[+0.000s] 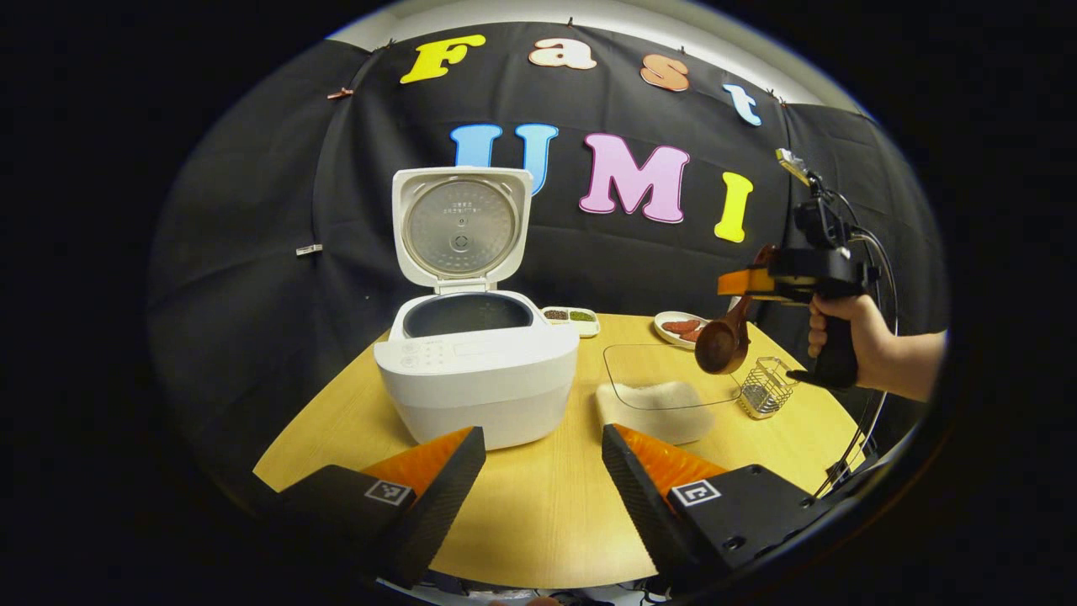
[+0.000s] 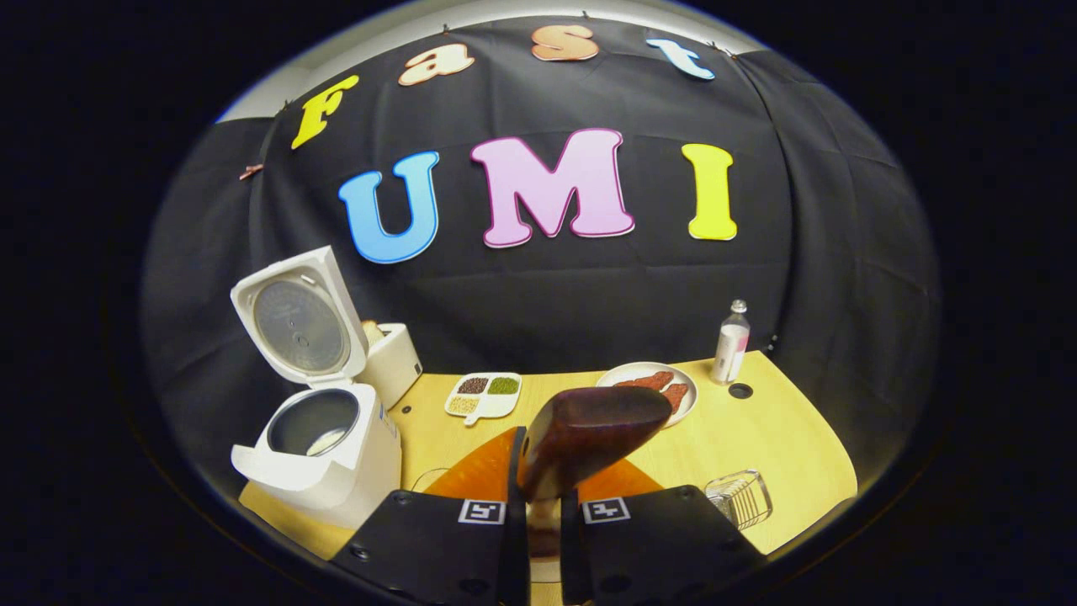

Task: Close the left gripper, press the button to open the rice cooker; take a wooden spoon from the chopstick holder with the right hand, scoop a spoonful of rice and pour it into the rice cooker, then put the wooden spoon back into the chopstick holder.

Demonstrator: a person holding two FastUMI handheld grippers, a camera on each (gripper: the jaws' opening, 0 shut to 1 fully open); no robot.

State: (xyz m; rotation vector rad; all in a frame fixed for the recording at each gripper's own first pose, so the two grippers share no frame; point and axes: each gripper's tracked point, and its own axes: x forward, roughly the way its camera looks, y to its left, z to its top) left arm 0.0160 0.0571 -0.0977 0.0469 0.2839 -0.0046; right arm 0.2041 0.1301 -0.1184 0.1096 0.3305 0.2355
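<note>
The white rice cooker (image 1: 475,374) stands with its lid (image 1: 461,225) raised, and a little rice lies in its pot (image 2: 324,439). My left gripper (image 1: 543,471) is open just in front of the cooker, holding nothing. My right gripper (image 2: 543,505) is shut on the handle of the wooden spoon (image 2: 589,436). In the left gripper view that right gripper (image 1: 747,282) is held by a hand (image 1: 846,332), with the spoon (image 1: 722,343) hanging bowl down above the wire chopstick holder (image 1: 766,387). A glass dish (image 1: 673,353) beside the cooker holds a mound of rice (image 1: 652,408).
At the back of the wooden table (image 1: 547,513) are a divided dish of grains (image 2: 484,396), a plate of sausages (image 2: 648,383) and a small bottle (image 2: 730,343). A second white appliance (image 2: 394,362) stands behind the cooker (image 2: 328,471). The wire holder (image 2: 740,497) is near the table's right edge.
</note>
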